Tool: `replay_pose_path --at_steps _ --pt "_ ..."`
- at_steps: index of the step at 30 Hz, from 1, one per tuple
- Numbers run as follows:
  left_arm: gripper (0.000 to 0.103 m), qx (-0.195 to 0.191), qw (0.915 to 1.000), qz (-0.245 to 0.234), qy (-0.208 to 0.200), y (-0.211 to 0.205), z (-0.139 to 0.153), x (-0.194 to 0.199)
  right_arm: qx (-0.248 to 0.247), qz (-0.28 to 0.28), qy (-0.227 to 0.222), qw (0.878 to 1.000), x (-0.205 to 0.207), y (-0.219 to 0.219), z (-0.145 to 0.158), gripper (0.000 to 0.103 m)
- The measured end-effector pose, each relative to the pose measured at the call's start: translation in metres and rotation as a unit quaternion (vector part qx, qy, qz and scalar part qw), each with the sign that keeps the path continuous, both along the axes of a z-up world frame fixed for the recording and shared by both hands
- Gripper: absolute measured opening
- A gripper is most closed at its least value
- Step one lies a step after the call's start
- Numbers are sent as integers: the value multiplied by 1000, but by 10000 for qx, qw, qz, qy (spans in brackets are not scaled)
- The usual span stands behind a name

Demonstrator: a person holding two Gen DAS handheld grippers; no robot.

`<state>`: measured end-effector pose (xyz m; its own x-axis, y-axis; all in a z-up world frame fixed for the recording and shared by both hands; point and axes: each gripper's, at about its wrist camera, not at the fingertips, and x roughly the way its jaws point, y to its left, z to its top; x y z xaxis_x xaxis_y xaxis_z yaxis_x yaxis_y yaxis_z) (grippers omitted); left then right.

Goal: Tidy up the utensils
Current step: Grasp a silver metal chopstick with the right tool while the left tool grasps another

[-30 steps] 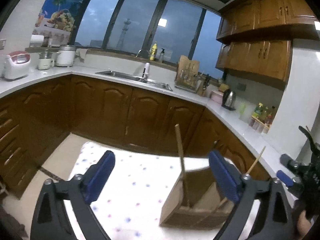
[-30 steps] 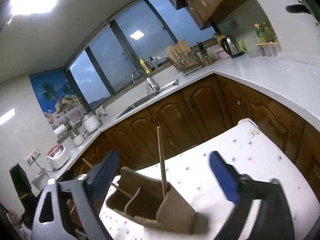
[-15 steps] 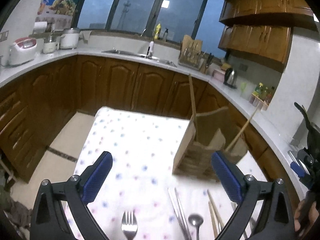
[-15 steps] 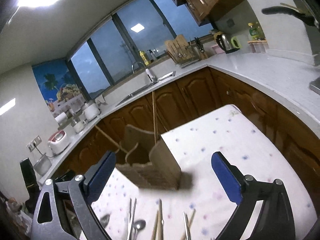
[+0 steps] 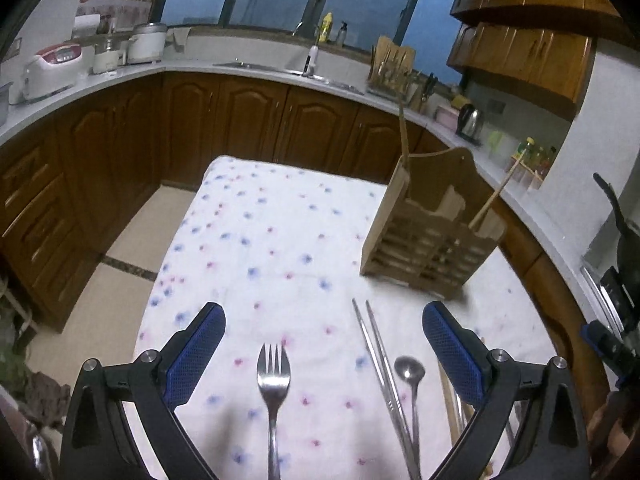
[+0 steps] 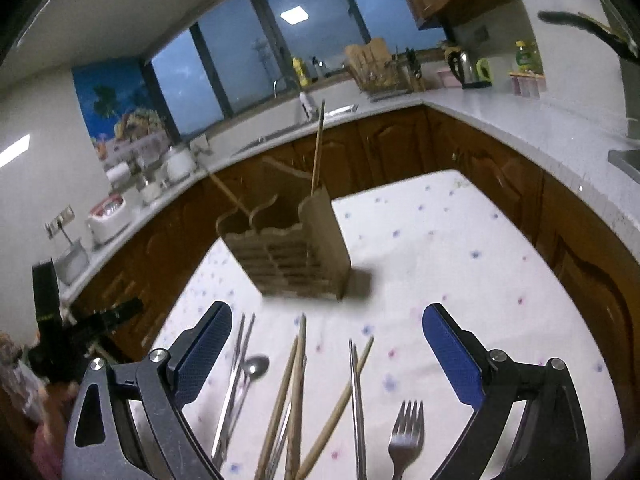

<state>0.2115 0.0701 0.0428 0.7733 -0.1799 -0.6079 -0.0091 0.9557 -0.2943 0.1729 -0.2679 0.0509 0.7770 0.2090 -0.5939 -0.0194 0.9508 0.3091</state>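
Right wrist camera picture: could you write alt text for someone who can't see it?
An open hand-held gripper hovers over a floral tablecloth strewn with wooden chopsticks, metal chopsticks, a spoon and a fork. Beyond stands a wooden utensil holder with two sticks upright in it, against dark kitchen cabinets.

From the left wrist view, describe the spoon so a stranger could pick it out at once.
Start at the flowered tablecloth and find the wooden utensil caddy on its right side. On the cloth nearer the camera than the caddy lies a row of loose utensils. The spoon is the one with a small round metal bowl, lying just right of the metal chopsticks, well right of the fork.
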Motion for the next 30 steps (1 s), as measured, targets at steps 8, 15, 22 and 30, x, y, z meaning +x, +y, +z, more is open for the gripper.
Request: replay_pose_path --at_steps 8,15,22,30 --pt "99 65 9995 -57 305 -1 -8 3 -256 207 301 9990 0 14 -21 96" --pt "98 158 9982 -144 556 -10 -17 19 -286 282 480 9980 6 17 -31 79" --pt "84 362 9946 -395 884 -29 -27 45 -369 403 736 9958 18 20 -42 54" --pt "70 538 9890 -551 1260 -43 -46 83 -534 635 1100 9905 37 25 -64 33"
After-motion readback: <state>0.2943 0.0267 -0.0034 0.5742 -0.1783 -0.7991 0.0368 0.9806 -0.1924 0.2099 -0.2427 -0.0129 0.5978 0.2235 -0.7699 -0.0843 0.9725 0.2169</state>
